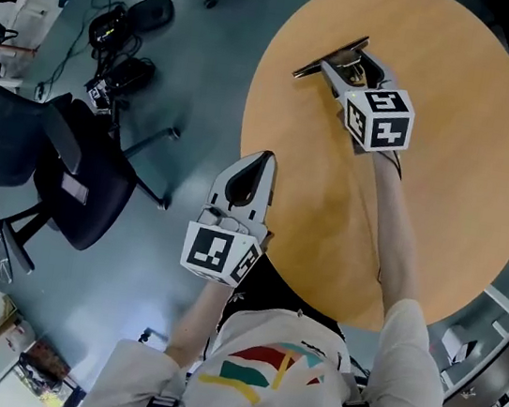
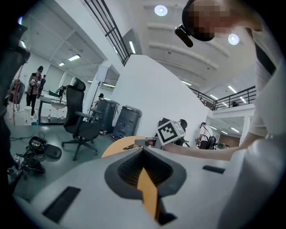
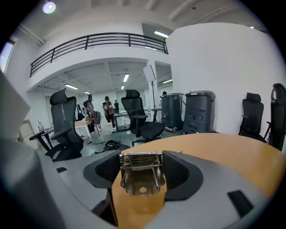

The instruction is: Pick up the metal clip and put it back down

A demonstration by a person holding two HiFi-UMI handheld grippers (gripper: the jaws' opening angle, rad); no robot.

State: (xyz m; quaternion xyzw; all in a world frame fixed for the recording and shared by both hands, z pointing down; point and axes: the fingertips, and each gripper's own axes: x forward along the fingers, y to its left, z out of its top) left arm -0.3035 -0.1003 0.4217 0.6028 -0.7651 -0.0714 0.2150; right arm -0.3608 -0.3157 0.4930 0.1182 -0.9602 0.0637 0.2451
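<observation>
right gripper outstretched on metal clip

It looks like a big open office or lab hall. Black swivel chairs stand about on a grey floor, with a round wooden table near. Cables and gear lie on the floor to the left. A railed mezzanine and strip lights run overhead, and people stand far off.

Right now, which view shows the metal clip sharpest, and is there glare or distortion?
Right gripper view: metal clip sharp between the jaws, glints on its surface, fisheye bending at the edges. Head view: clip small and dark at the right gripper.
</observation>
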